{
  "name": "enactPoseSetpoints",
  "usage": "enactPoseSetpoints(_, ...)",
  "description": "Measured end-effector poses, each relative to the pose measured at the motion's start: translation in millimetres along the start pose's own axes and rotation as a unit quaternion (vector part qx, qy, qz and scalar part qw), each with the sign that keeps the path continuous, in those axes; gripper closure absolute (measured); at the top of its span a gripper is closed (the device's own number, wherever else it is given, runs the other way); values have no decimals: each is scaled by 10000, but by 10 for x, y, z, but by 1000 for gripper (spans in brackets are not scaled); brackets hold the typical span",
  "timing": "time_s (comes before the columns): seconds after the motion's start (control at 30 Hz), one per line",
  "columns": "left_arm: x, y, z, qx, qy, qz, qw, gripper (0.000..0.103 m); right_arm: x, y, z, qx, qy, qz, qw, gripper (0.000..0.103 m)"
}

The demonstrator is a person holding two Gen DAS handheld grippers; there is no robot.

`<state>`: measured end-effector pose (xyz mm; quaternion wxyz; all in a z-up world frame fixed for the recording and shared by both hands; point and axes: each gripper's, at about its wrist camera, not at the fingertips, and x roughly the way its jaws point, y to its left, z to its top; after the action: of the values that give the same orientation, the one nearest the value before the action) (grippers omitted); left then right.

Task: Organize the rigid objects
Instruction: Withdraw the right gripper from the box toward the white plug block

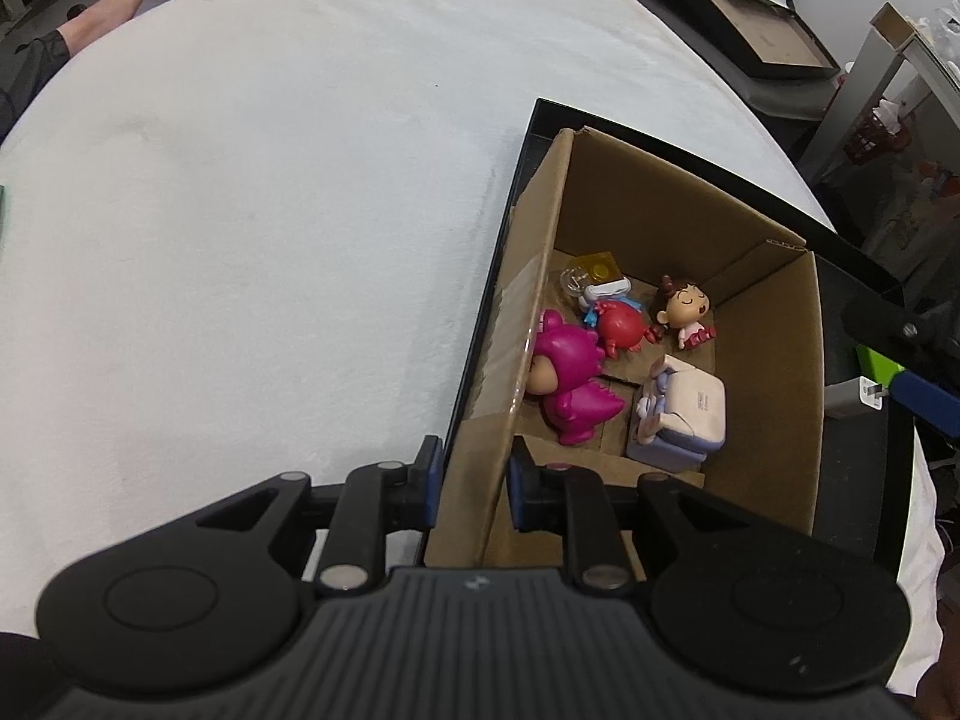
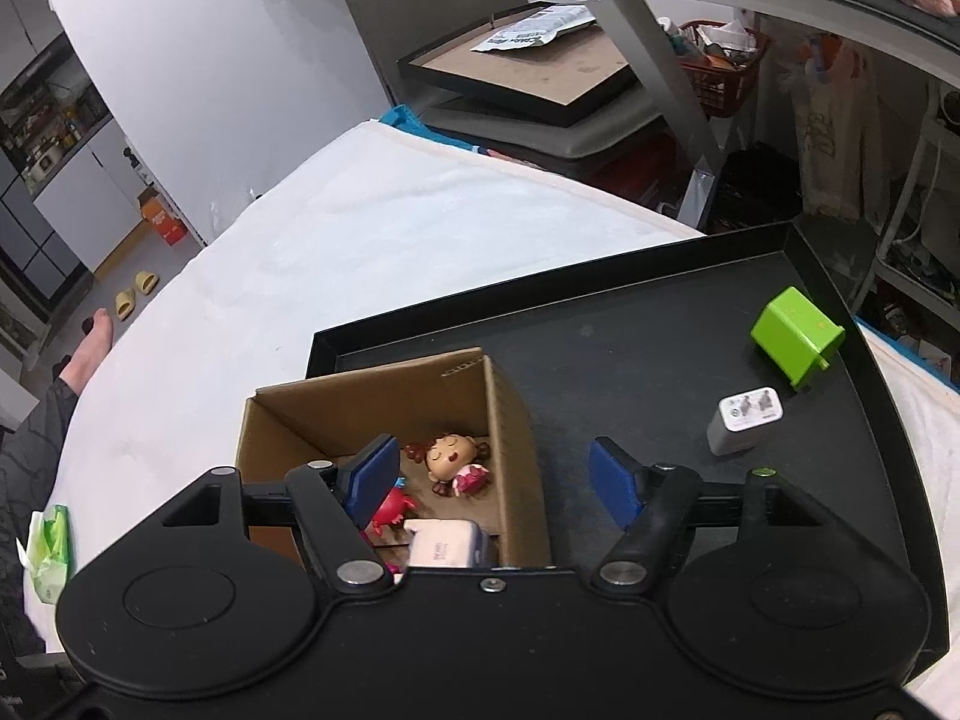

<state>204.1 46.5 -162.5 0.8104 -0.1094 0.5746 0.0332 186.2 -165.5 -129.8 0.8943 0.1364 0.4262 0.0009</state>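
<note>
An open cardboard box (image 1: 768, 360) (image 2: 510, 420) stands on a black tray (image 2: 630, 324) (image 1: 858, 276). Inside lie a magenta dinosaur figure (image 1: 570, 378), a red crab toy (image 1: 621, 327) (image 2: 390, 507), a sleeping-girl figurine (image 1: 684, 312) (image 2: 453, 459), a white-and-lilac toy (image 1: 681, 420) (image 2: 444, 546) and a yellow-and-clear piece (image 1: 594, 273). My left gripper (image 1: 474, 480) is shut on the box's left wall, one finger on each side. My right gripper (image 2: 495, 480) hangs open above the box's right wall. On the tray to its right rest a green adapter (image 2: 792, 333) and a white charger (image 2: 744, 420).
The tray sits on a white cloth-covered surface (image 1: 270, 210). A green-and-white packet (image 2: 51, 546) lies at that surface's left edge. A black picture frame (image 2: 528, 69) and a metal table leg (image 2: 654, 66) stand beyond the far edge. A person's bare foot (image 1: 114, 6) is on the floor.
</note>
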Motion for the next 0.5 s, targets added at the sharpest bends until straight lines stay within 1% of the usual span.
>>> enactPoseSetpoints(0.17,-30,-39,8,34,-11,151,9999,81,-65,-206,-14,174,-5,-9,9998,33)
enactPoseSetpoints(0.3,-51,-45,20,0,-46,321,9995,70,-143,-387,6,205,-104,-81,9997,33)
enactPoseSetpoints(0.5,-108,-80,48,2,-150,484,9987,63,-142,-674,21,429,-189,-214,9987,31)
